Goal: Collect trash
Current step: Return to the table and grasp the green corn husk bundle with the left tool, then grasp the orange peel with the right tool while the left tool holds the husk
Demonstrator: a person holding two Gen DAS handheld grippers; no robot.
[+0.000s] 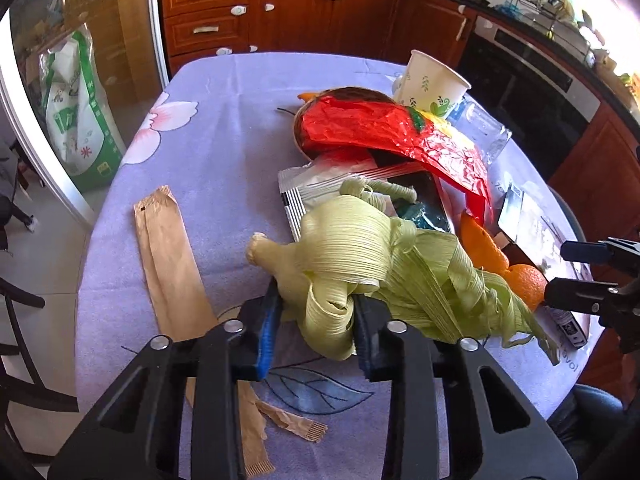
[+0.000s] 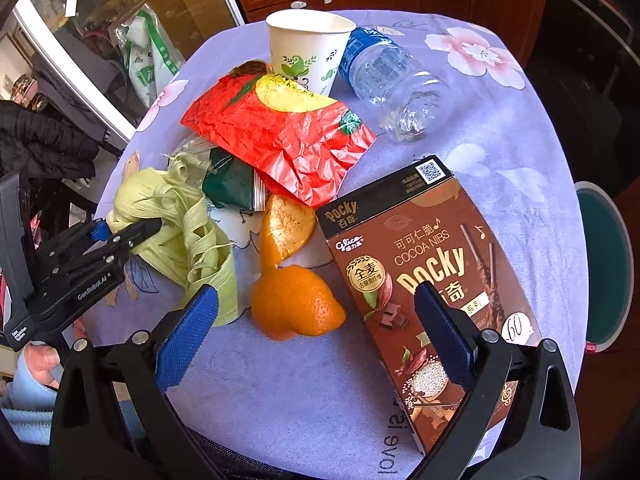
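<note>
Up top, red-brown kitchen cabinets run across the frame, white handles and latches dotted over the doors. Upper right, a dark oven front sits under a cluttered counter with a wire dish rack. Over on the left edge, a green-and-white sack stands behind a glass door. In the right wrist view, a teal stool seat peeks in at the right edge, and a dark jacket lies bunched at the left.
</note>
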